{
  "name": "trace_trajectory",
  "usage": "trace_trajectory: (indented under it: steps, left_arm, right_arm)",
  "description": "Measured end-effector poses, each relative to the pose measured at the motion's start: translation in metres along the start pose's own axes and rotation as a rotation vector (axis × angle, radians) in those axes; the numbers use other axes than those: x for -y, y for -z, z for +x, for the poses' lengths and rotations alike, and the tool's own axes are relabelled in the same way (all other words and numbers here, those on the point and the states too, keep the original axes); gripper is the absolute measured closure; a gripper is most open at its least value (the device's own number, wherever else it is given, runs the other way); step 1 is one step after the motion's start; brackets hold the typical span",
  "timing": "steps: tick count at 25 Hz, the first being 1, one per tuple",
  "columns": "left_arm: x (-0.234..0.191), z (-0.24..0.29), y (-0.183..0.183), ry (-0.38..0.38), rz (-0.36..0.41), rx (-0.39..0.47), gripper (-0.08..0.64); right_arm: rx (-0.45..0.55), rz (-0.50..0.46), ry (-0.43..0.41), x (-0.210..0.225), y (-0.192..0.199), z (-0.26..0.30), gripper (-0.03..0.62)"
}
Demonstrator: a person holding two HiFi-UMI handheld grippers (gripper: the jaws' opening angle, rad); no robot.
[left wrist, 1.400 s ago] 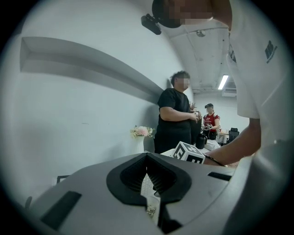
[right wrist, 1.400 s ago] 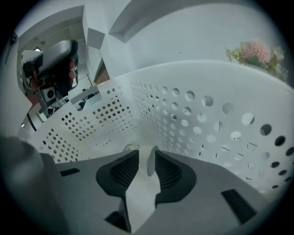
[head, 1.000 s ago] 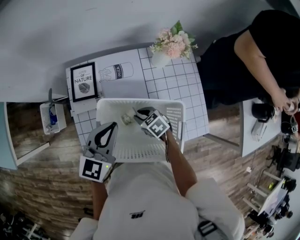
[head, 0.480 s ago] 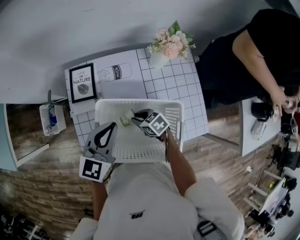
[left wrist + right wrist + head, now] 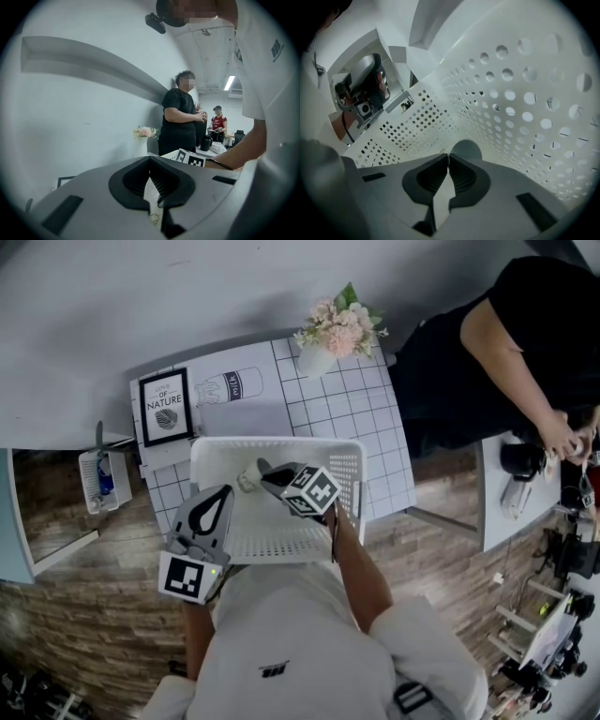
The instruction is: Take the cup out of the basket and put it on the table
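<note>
White cup (image 5: pixel 465 149) rim between right gripper (image 5: pixel 448 156) fingers (image 5: pixel 464 176), unclear from head view

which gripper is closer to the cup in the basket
Right. The right gripper reaches into the basket with its jaws shut on the cup. The left gripper is at the basket's left side, shut and empty, apart from the cup.

The basket (image 5: pixel 349 471) stands on the table (image 5: pixel 380 432), at its 6 o'clock edge. A picture frame (image 5: pixel 167 406) lies at the basket's 10 o'clock and a flower vase (image 5: pixel 319 358) at its 1 o'clock. The cup (image 5: pixel 247 480) is inside the basket towards 11 o'clock, at the tips of the right gripper (image 5: pixel 262 468). The left gripper (image 5: pixel 225 493) is at the basket's 8 o'clock corner.
</note>
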State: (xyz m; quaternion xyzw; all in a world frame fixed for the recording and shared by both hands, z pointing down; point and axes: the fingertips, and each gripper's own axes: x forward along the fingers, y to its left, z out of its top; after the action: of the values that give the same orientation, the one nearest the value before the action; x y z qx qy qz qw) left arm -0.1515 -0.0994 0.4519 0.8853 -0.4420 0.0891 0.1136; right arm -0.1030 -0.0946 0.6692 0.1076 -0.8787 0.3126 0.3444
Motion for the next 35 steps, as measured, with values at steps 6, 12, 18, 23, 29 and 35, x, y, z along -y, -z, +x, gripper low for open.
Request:
trace_trajectory:
  steps: [6,12,18,23,29,35]
  left_arm:
    - [0.006,-0.003,0.000,0.022,0.014,0.010,0.554]
    - [0.014,-0.006,-0.004,0.050,0.033,0.021,0.554]
    - [0.025,-0.010,-0.009,0.086,0.060,0.038,0.554]
    - [0.034,-0.011,-0.011,0.123,0.093,0.049,0.554]
    - [0.049,-0.009,-0.015,0.172,0.115,0.050,0.554]
    - [0.069,-0.003,-0.018,0.239,0.139,0.053,0.554]
  right_arm:
    - [0.019,-0.019,0.005,-0.016,0.001,-0.007,0.572]
    - [0.072,-0.055,0.041,-0.033,-0.009,-0.028,0.572]
    - [0.140,-0.079,0.087,-0.044,-0.019,-0.049,0.572]
    - [0.210,-0.081,0.122,-0.052,-0.027,-0.070,0.572]
    - [0.288,-0.096,0.178,-0.063,-0.037,-0.098,0.572]
    - [0.353,-0.103,0.241,-0.073,-0.043,-0.130,0.572]
